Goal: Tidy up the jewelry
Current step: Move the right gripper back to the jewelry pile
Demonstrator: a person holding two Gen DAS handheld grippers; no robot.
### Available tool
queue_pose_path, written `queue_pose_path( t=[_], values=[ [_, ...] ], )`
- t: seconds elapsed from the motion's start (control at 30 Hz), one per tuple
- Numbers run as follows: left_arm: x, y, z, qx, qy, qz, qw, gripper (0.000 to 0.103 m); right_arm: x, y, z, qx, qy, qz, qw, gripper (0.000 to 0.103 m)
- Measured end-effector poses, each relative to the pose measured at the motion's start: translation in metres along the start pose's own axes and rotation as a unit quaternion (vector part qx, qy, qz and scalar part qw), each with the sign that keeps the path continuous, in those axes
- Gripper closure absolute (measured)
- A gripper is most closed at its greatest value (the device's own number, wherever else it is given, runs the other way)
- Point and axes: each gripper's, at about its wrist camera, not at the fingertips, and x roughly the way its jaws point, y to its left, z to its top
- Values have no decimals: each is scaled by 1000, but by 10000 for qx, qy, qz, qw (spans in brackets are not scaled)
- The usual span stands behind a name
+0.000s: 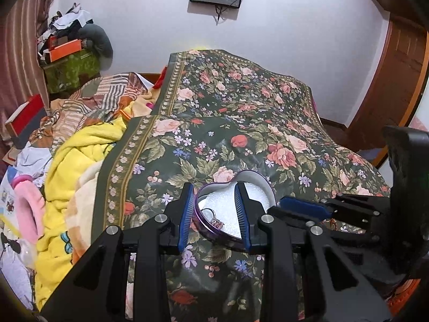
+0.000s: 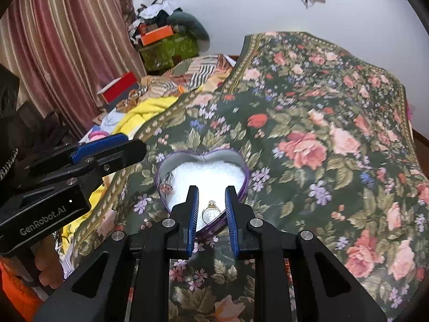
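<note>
A purple heart-shaped tin box (image 2: 203,161) with a white foam lining rests on the dark green floral bedspread (image 2: 321,134), just ahead of both grippers. The left gripper (image 1: 214,212) hovers over the box's near rim with its blue-padded jaws apart, nothing between them. The right gripper (image 2: 211,214) stands slightly parted above the box's pointed end, empty; a gold ring (image 2: 211,209) lies on the foam in the gap below it. A reddish jewelled piece (image 2: 165,185) sits inside, against the wall to the right gripper's left.
</note>
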Motion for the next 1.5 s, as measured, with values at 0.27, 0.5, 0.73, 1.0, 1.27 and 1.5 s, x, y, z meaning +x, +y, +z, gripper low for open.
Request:
queue_pose_path(
  t=[0.27, 0.5, 0.73, 1.0, 1.27, 1.5],
  values=[
    [-30, -11, 4, 144, -228, 102, 9996, 67, -41, -18, -2, 155, -306, -303, 9990, 85],
    [-48, -33, 0, 333, -284, 56, 9990, 61, -69, -41, -15, 386, -419, -600, 9966, 82],
    [-47, -62, -10, 541, -122, -141, 9984, 58, -91, -70, -35, 627, -430, -913, 9929, 76],
    [-36, -94, -21, 782, 145, -401, 9960, 58, -94, -89, -61, 770, -163, -1100, 9908, 76],
    [-18, -108, -39, 873, 513, -549, 9933, 58, -70, -95, -91, 857, 424, -943, 9909, 76],
    [-1, -114, -56, 920, 833, -628, 9903, 58, -42, -91, -100, 779, 840, -795, 9902, 76]
  ],
)
